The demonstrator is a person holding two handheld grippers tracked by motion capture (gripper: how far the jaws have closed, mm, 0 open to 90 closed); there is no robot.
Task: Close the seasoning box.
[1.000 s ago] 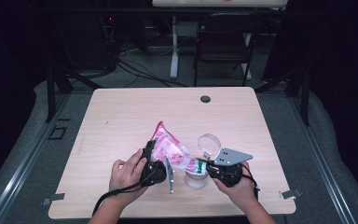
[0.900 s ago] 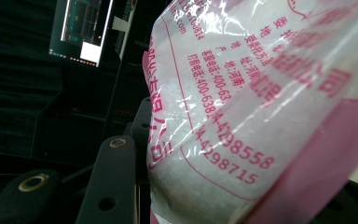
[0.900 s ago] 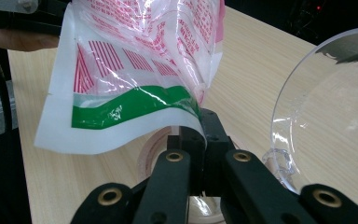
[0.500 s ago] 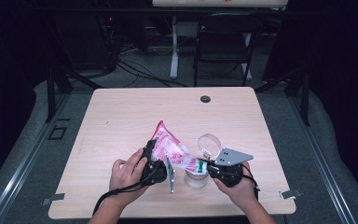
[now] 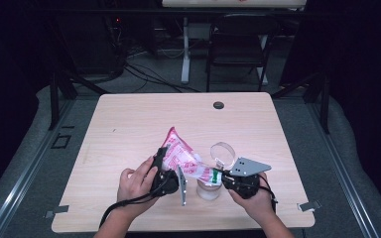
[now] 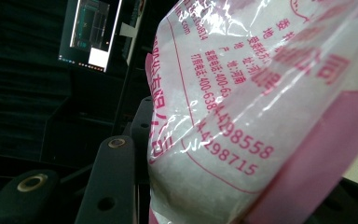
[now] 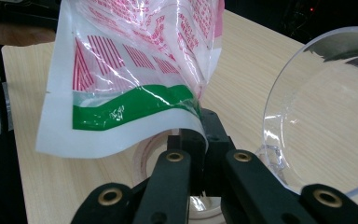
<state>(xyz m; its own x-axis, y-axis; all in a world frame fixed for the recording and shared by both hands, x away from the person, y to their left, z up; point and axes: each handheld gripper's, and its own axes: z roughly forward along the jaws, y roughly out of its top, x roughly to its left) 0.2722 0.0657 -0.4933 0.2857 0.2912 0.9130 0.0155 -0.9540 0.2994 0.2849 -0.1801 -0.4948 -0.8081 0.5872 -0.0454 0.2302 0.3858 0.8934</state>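
Resting on the near half of the pale wooden table (image 5: 129,124), between the person's two hands, a pink-and-white plastic bag (image 5: 181,156) of white grains is held up at a slant. The left gripper (image 5: 164,173) clamps the bag's upper, fuller end; its jaws are pressed tight against the film in the left gripper view. The right gripper (image 5: 226,179) pinches the lower corner with the green band, jaws nearly together on it. Directly under that corner stands a clear jar (image 5: 208,188), its mouth open. Just beyond the bag's low corner lies the jar's clear lid (image 5: 222,151), tipped on its edge. Judging from this, the bag is positioned for pouring, but whether any grains have gone in I cannot tell. Far beyond the bag, a small dark disc (image 5: 219,105) sits near the table's back edge, well clear.
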